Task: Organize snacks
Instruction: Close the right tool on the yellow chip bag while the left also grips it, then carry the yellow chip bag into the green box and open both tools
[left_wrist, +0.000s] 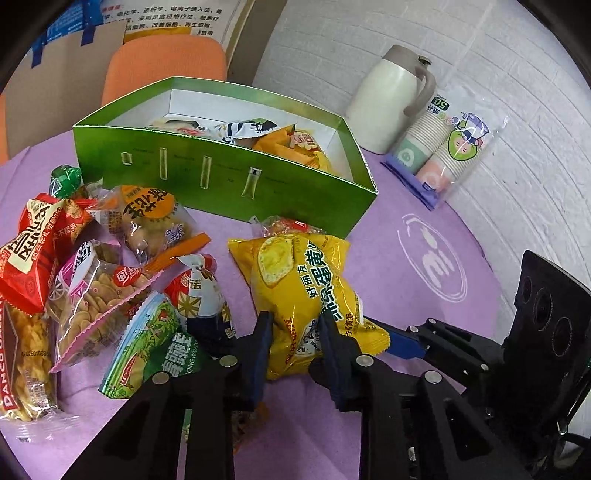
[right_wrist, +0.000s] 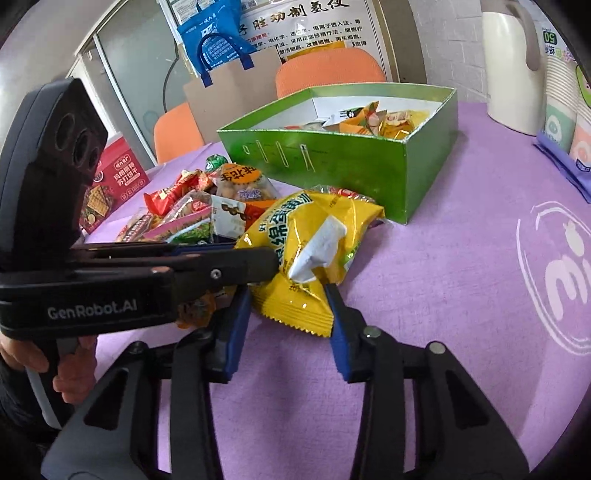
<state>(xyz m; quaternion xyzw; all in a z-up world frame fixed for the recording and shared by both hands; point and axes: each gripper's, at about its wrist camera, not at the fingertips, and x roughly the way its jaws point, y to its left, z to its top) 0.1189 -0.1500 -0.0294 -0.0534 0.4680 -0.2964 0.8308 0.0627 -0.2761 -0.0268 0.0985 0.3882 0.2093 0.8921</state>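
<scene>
Yellow snack bag (left_wrist: 306, 295) lies centre frame on purple tablecloth (left_wrist: 424, 229), just before green box (left_wrist: 229, 181). Left gripper (left_wrist: 295, 332) pinches bag's near end; right gripper (right_wrist: 288, 295) pinches its corner, lower centre. Box contents half hidden behind wall. Snack pile (left_wrist: 92, 266) at left overlaps, edges cut off.

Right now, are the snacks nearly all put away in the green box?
Not yet. Several packets already lie in the green box. Both the left gripper and right gripper pinch the yellow snack bag. A pile of snacks waits on the purple tablecloth.
</scene>
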